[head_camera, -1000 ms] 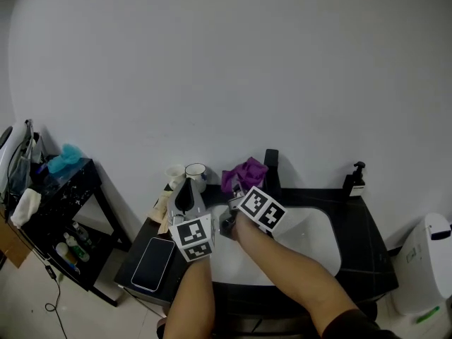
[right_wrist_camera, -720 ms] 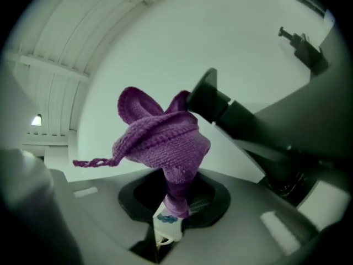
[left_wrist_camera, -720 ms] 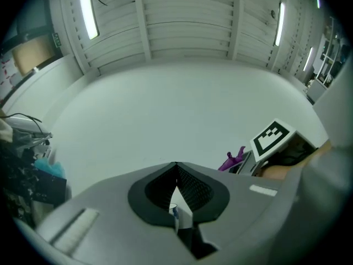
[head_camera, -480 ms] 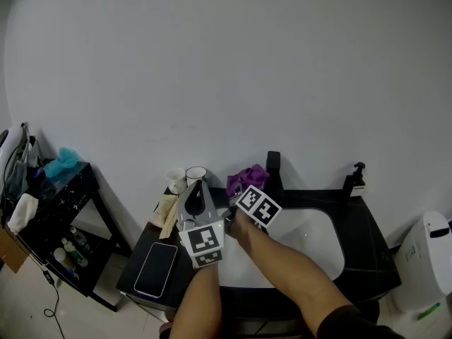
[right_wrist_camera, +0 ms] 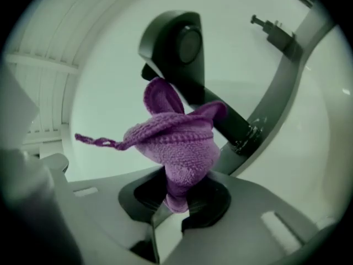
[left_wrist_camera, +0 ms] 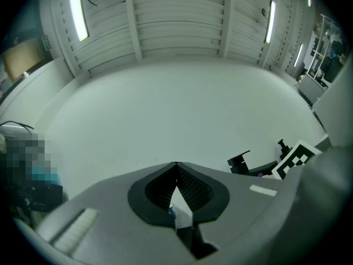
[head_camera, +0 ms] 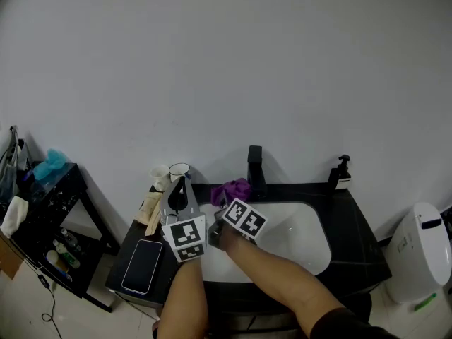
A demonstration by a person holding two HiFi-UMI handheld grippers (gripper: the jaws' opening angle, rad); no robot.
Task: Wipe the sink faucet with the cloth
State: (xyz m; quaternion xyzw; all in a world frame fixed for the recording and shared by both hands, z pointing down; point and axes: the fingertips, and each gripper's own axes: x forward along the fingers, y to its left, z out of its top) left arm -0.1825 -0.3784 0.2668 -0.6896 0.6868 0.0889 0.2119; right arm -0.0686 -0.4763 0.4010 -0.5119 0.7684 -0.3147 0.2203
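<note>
Bulging from right gripper (right_wrist_camera: 175,202), crumpled purple knit cloth (right_wrist_camera: 177,141).

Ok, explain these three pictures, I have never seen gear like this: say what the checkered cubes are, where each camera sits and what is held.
No robot: a person holds a two-jaw gripper in each hand, and the checkered cubes are parts of those. The wide picture is from a camera on the person's head, looking down on a black counter with a white sink basin, a black faucet, a dark phone and two cups. The other two come from cameras riding on each gripper, looking along its jaws. The right gripper is shut on a purple knitted cloth, close by the faucet; touching or not, I cannot tell. The left gripper is shut on nothing and faces the wall.
</note>
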